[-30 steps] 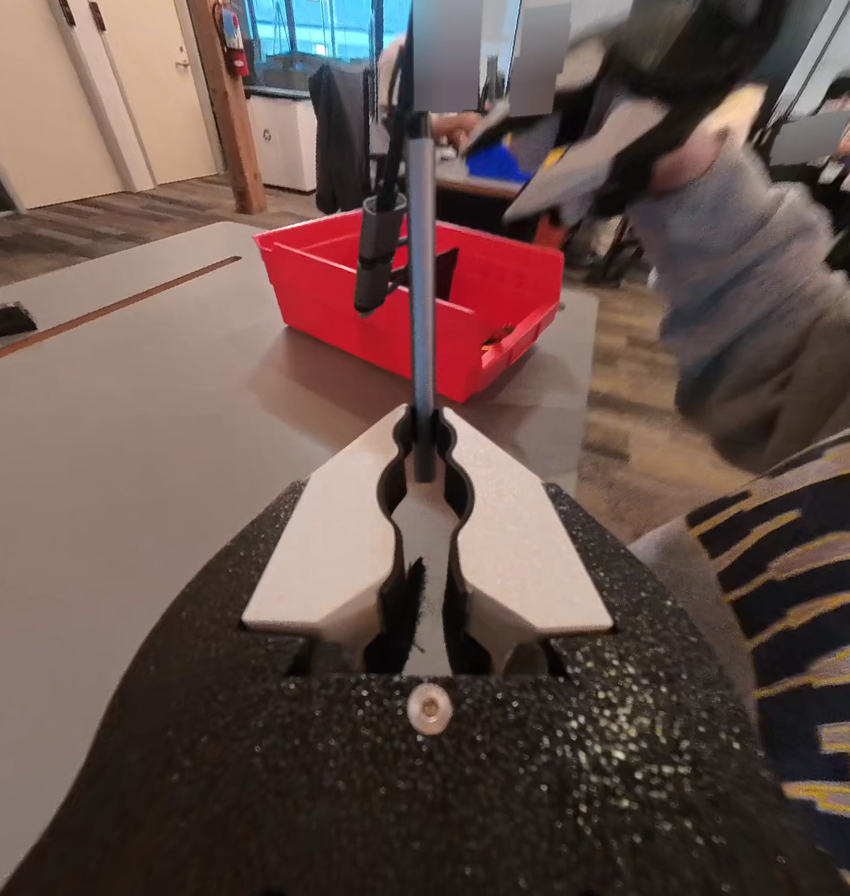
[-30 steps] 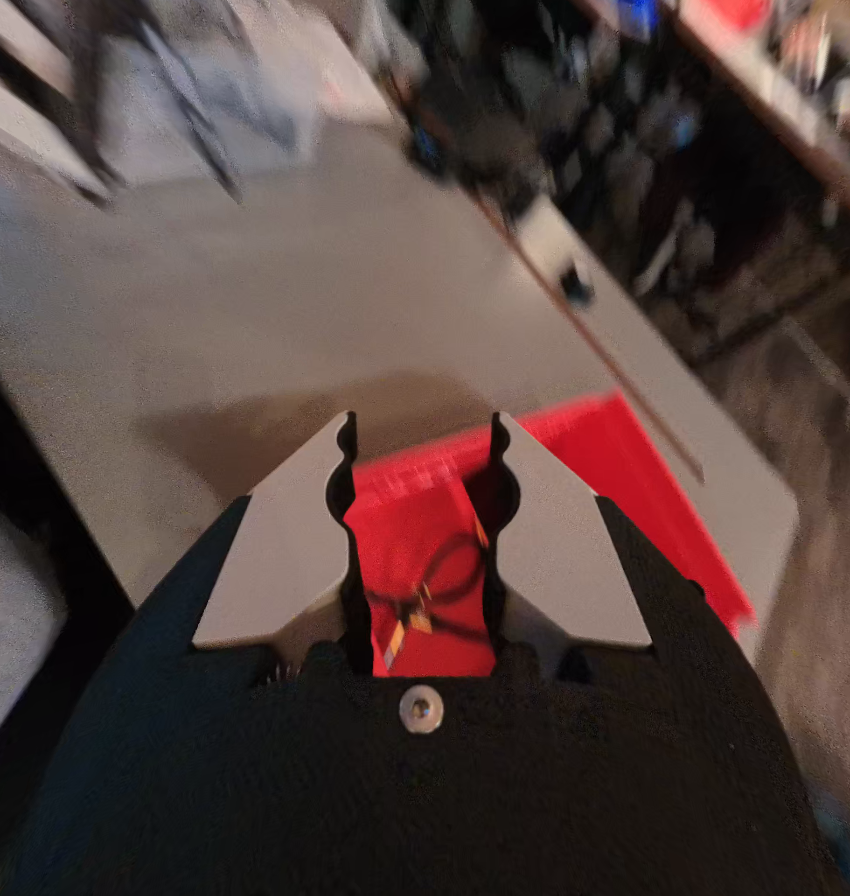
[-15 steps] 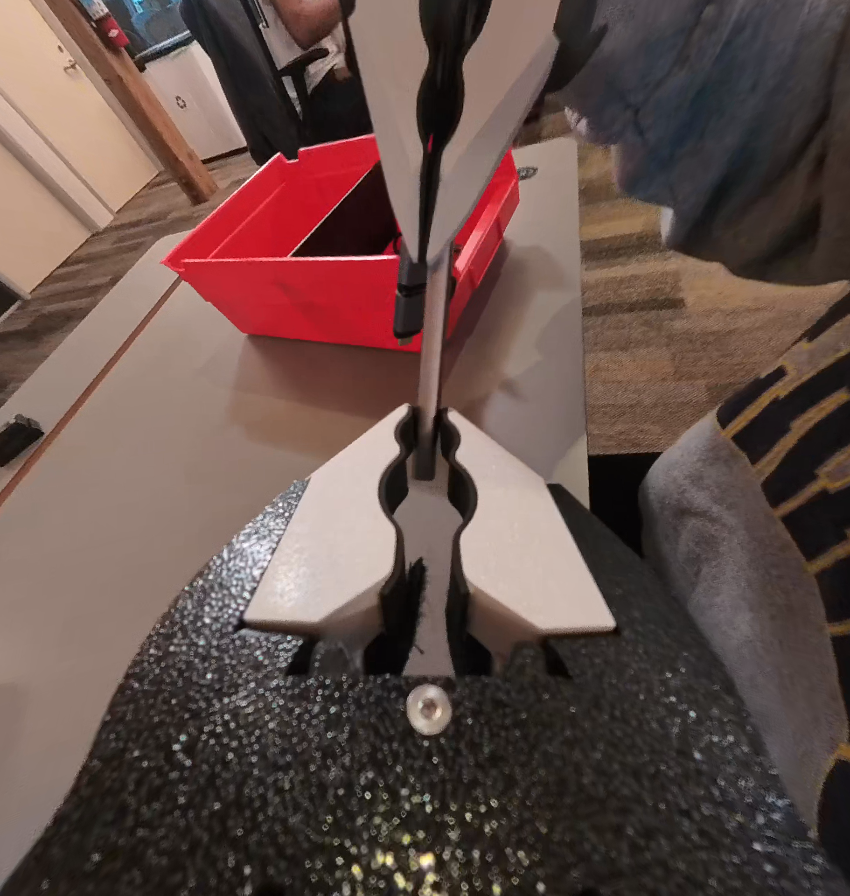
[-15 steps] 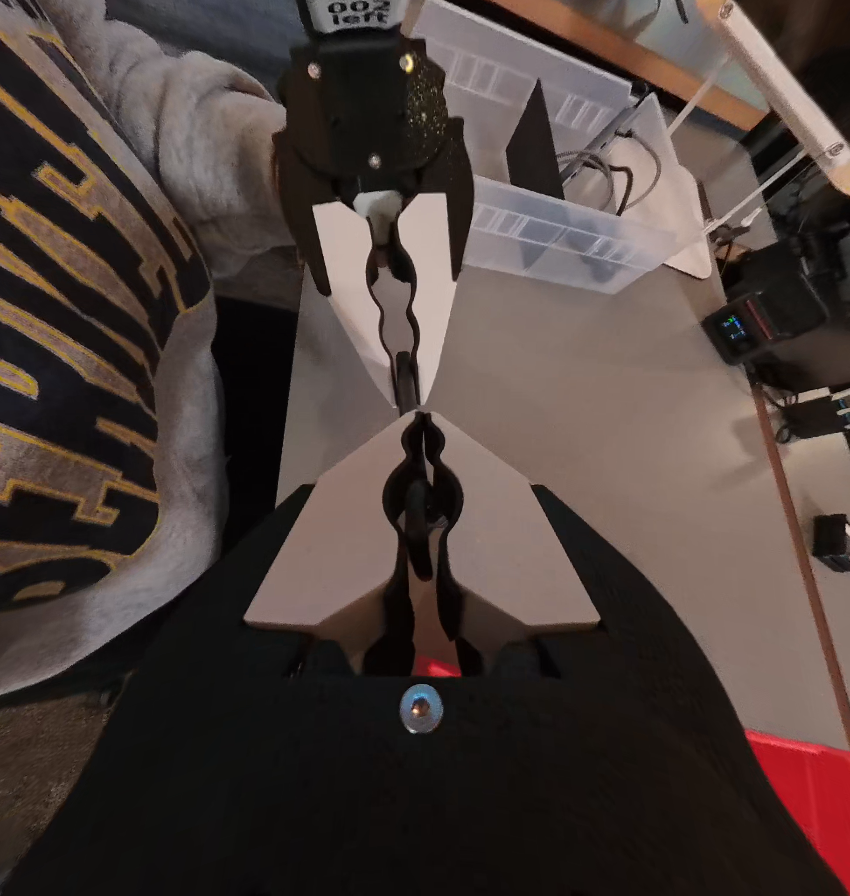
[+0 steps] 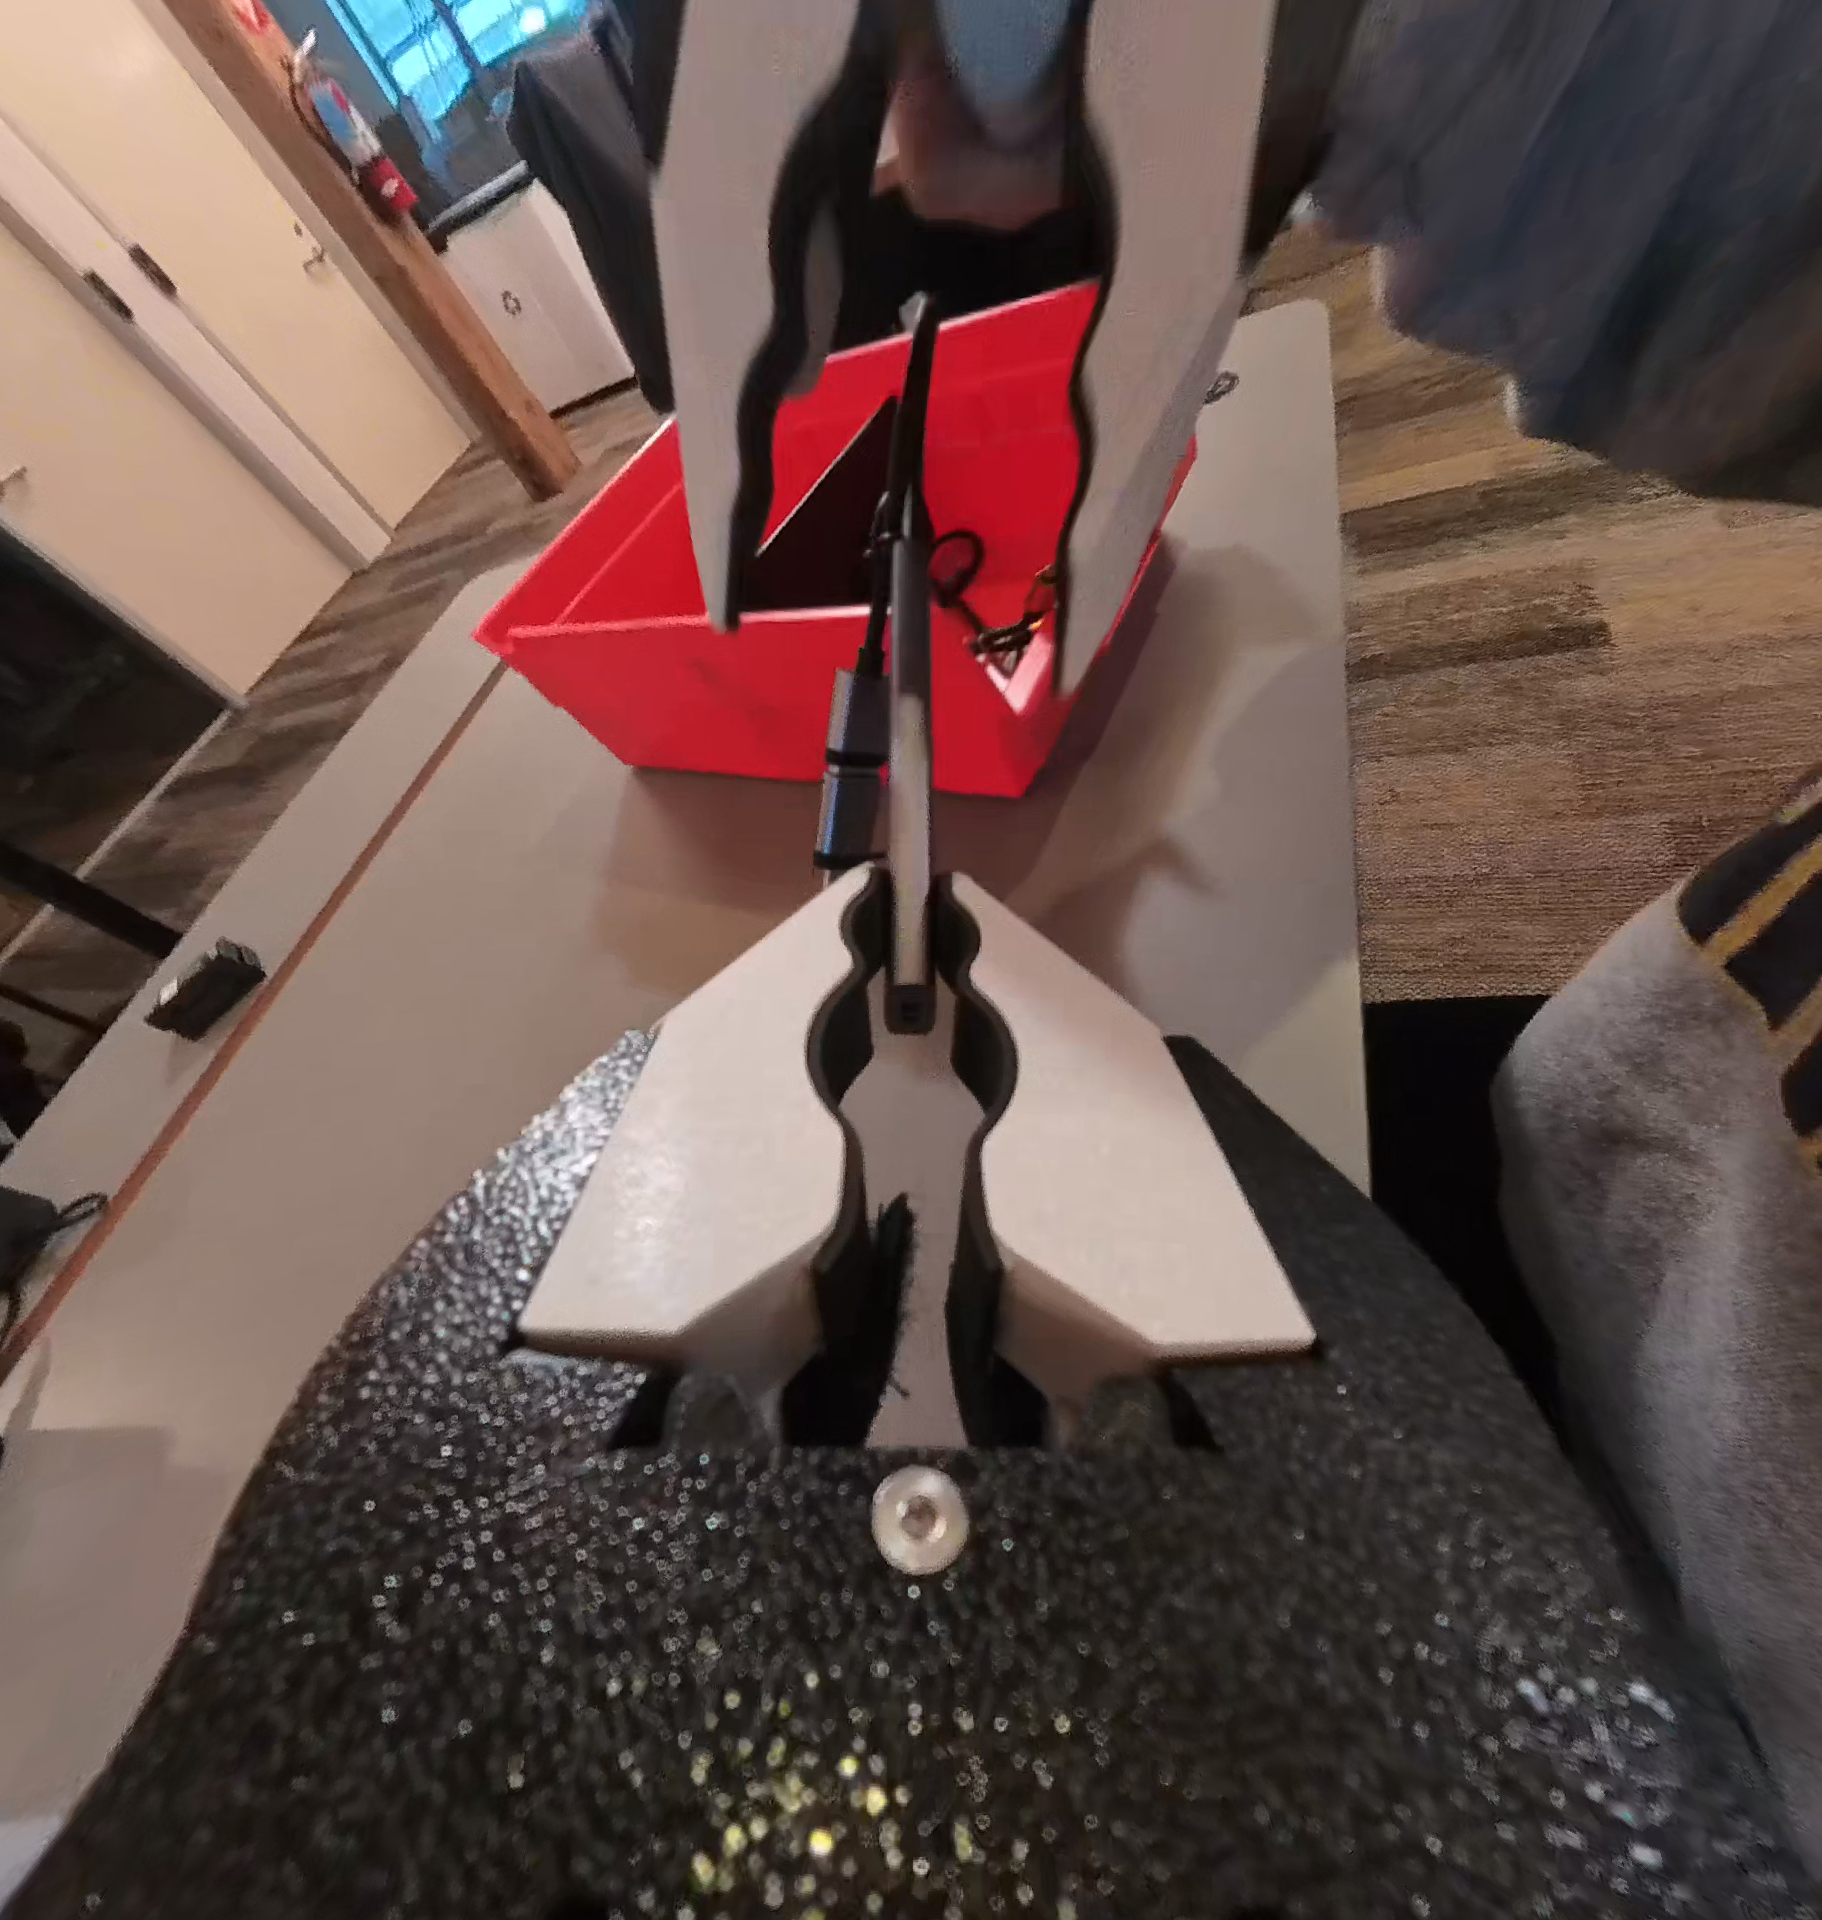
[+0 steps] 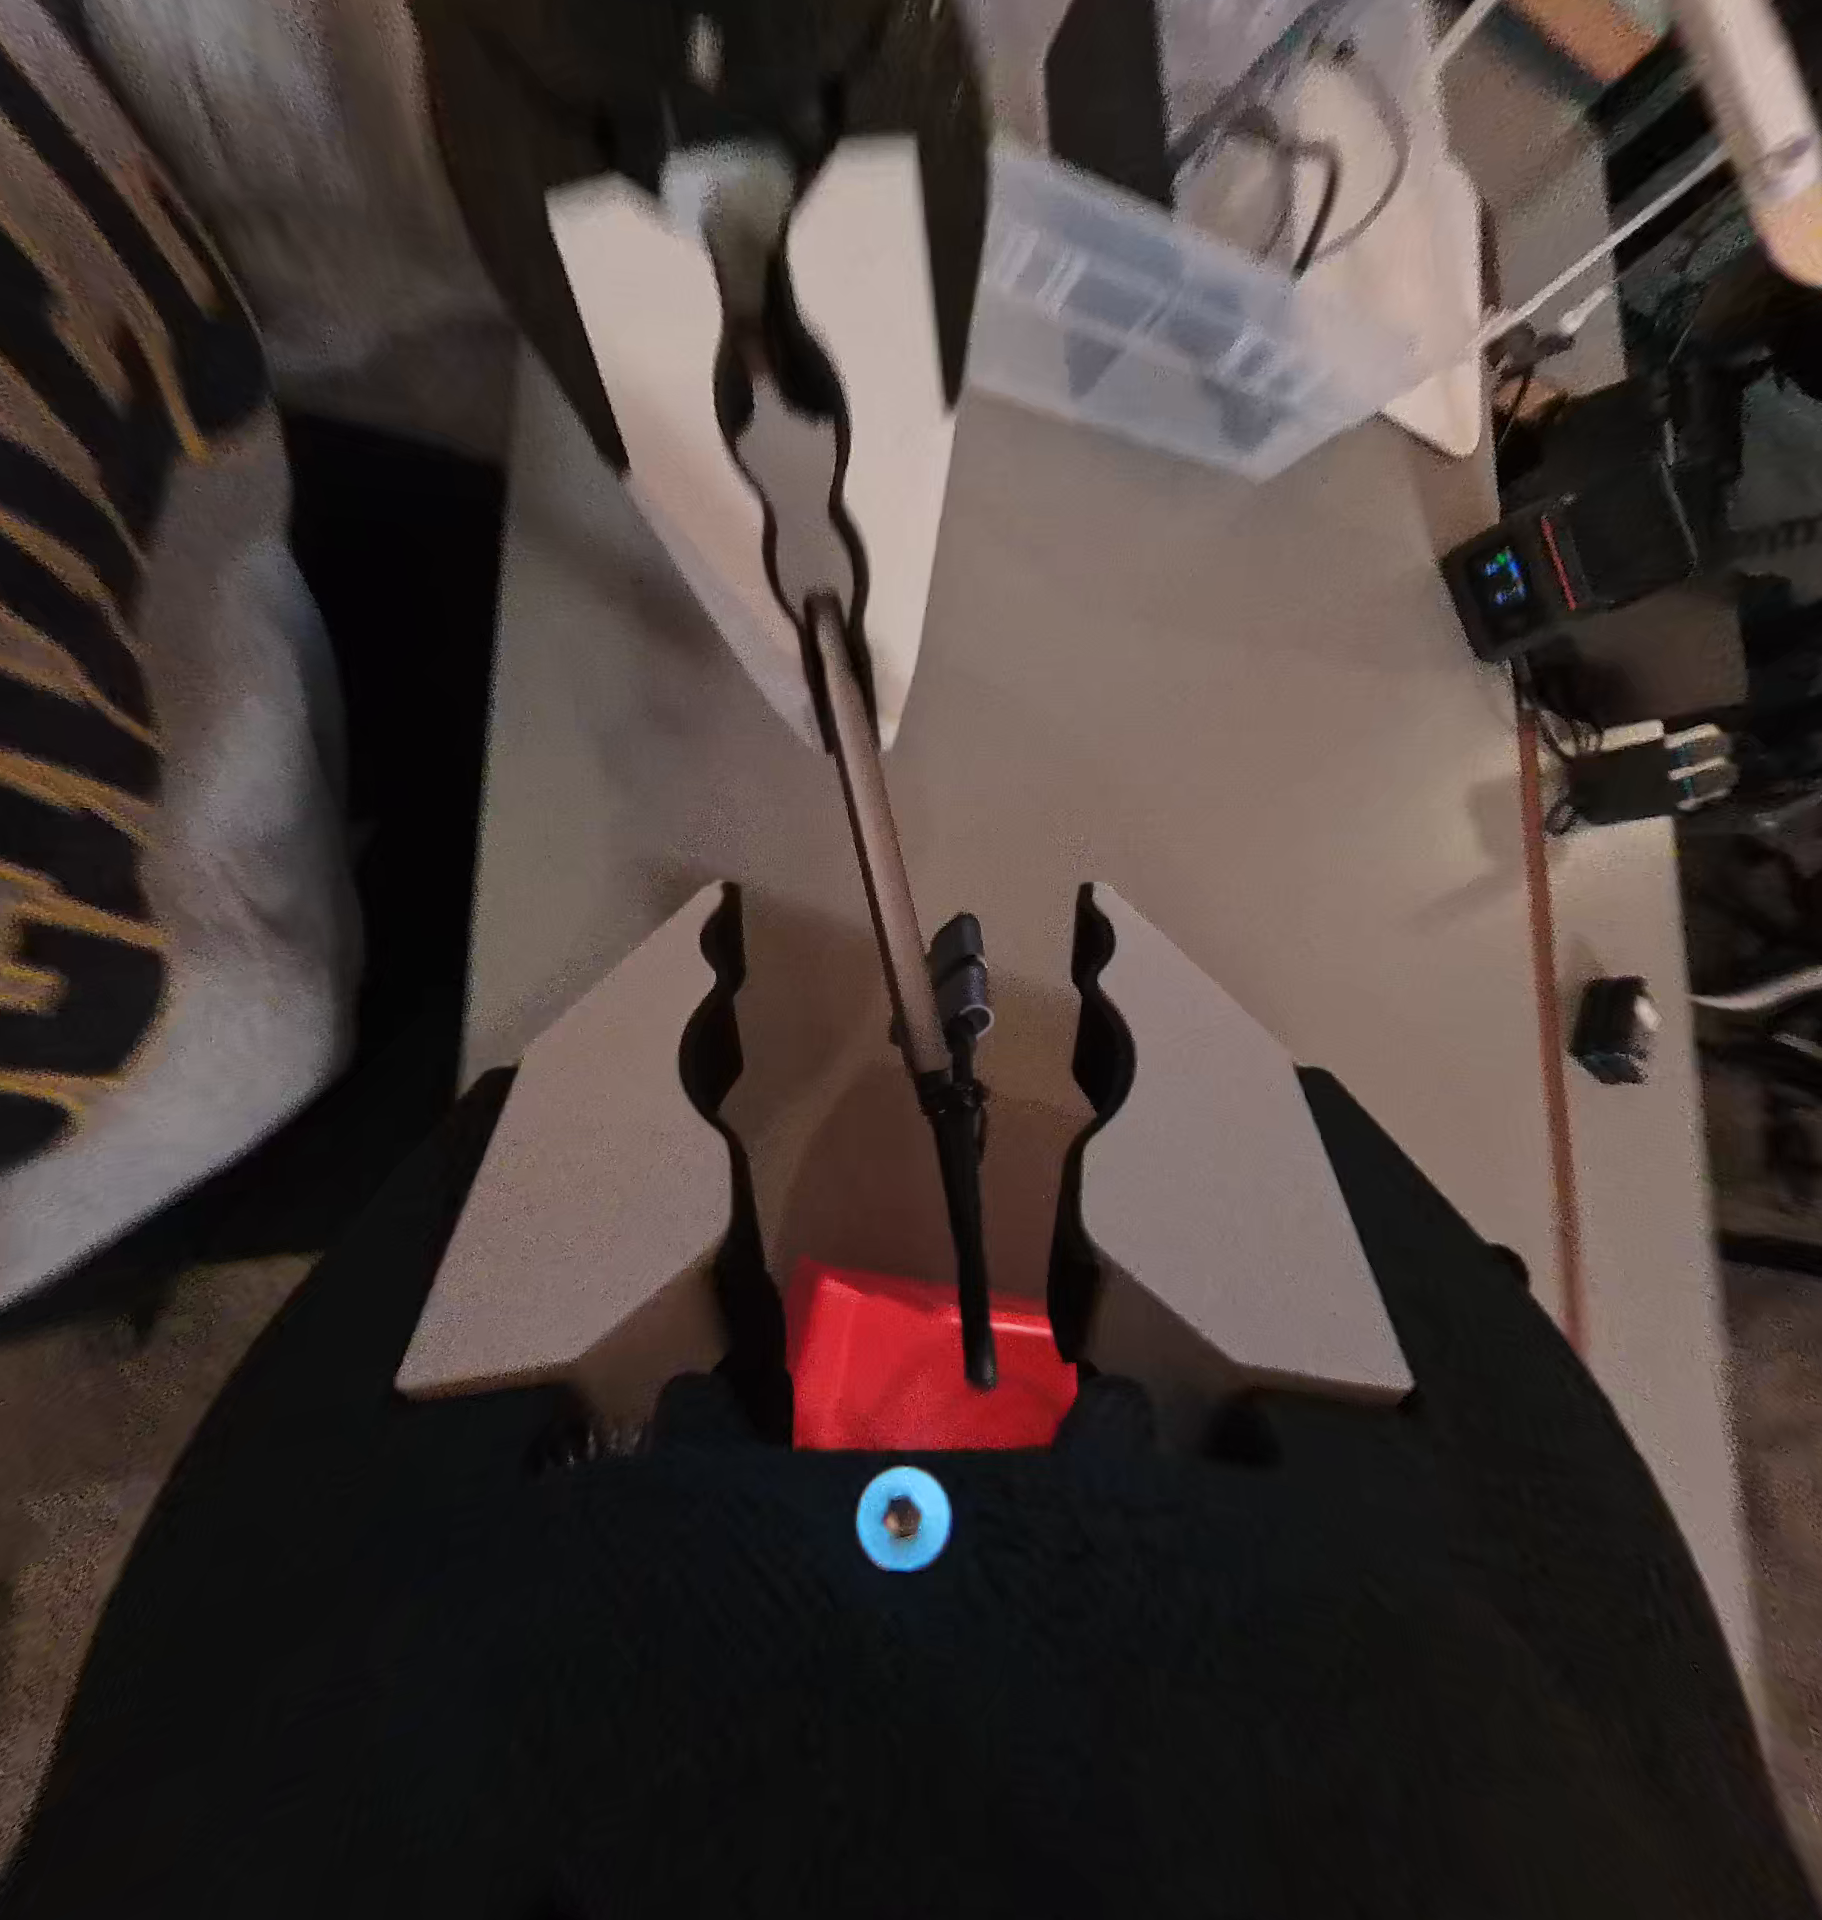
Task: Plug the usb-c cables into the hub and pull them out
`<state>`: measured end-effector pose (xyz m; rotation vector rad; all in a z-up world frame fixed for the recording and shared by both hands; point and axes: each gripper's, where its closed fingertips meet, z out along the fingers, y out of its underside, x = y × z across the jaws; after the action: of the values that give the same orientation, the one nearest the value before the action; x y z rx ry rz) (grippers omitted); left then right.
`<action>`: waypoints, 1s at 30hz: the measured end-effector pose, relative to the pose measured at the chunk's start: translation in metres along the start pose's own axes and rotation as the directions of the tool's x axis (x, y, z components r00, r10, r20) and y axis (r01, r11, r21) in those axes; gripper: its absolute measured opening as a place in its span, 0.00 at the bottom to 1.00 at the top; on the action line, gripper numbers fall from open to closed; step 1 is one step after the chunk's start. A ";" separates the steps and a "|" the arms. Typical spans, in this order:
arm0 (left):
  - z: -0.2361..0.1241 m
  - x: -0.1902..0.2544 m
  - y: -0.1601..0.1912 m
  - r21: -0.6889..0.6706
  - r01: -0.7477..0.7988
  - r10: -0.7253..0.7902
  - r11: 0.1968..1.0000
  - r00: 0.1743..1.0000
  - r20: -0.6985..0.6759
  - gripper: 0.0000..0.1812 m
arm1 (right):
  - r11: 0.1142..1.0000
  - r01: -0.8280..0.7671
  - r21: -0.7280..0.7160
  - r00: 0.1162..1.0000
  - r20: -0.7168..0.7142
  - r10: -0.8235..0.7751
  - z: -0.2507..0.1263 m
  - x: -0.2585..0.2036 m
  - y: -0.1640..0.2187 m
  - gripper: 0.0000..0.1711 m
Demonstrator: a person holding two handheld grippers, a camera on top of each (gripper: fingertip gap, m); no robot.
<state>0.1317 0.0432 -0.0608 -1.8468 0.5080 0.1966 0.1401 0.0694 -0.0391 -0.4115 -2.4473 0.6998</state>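
On the left, a long grey table is seen, with a small black block near its seam. In the middle, a slim silver metal usb hub is pinched on edge at 1 end by the nearly closed white fingers of the left gripper, apparently so that its side ports are kept reachable. A dark usb-c cable plug is seated against the hub's side, its cord trailing into a red plastic bin behind. Above, the right gripper is spread wide, with nothing held, straddling hub and cord. On the right, a grey sleeve is seen.
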 end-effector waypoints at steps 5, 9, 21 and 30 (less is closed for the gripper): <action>-0.005 -0.006 -0.013 0.065 0.008 -0.011 0.998 0.999 0.048 0.05 | 0.989 0.106 -0.108 0.994 0.008 -0.105 0.008 -0.003 0.013 0.04; -0.024 -0.030 -0.016 0.123 0.123 -0.141 0.985 0.980 0.142 0.33 | 0.973 -0.017 -0.231 0.960 -0.276 -0.049 -0.038 0.078 0.056 0.04; -0.182 -0.111 0.017 0.348 0.347 -0.491 0.871 0.647 0.583 0.27 | 0.605 -0.492 -0.626 0.865 -0.431 0.258 -0.055 0.142 0.310 0.04; -0.279 -0.148 0.074 0.213 0.445 -0.427 0.870 0.463 0.776 0.29 | 0.595 -0.642 -0.483 0.751 -0.552 0.362 -0.069 0.146 0.280 0.34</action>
<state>-0.0648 -0.2003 0.0243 -1.6145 -0.6356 0.6564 0.1019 0.3871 -0.0854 -1.4484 -2.0783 -0.1031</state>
